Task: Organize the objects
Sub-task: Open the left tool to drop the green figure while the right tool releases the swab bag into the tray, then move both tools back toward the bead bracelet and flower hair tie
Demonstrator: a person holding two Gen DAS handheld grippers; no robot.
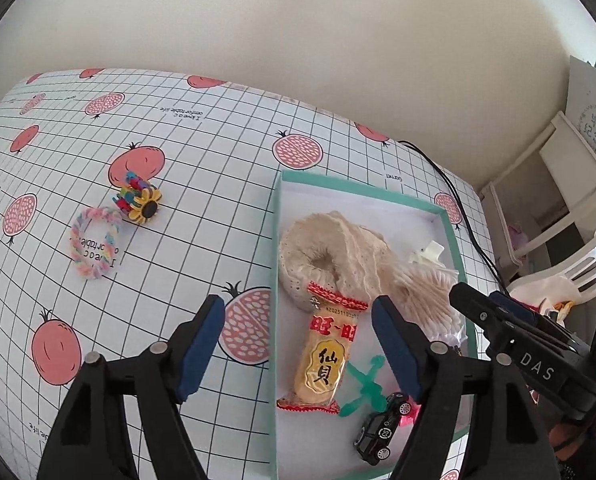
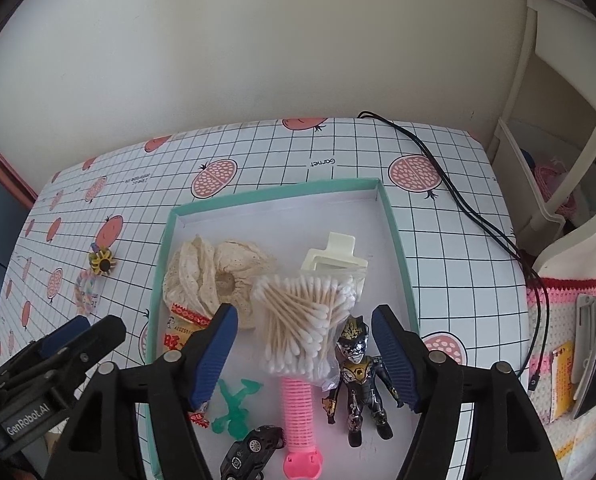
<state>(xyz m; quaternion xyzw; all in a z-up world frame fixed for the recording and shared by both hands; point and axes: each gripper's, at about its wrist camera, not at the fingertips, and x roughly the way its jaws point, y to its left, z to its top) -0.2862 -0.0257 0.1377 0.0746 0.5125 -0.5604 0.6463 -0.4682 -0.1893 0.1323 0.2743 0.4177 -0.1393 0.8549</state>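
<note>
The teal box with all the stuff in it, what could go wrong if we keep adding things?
1. The teal cardboard box is crowded; dropping in the pastel braided hair tie or sunflower hair clip could bury smaller pieces.
2. The clear bag of cotton swabs overlaps the pink roller; a nudge from the right hand-held gripper might shift both.

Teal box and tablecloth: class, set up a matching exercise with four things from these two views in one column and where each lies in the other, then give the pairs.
Things:
1. bag of cotton swabs
2. sunflower clip
3. toy car
4. armoured figure

Places:
A. on the tablecloth, outside the teal box
B. in the box, lying on the pink roller
C. in the box, between the right gripper's fingers
D. in the box, beside the green figure

Pairs: 1-B, 2-A, 3-D, 4-C
</note>
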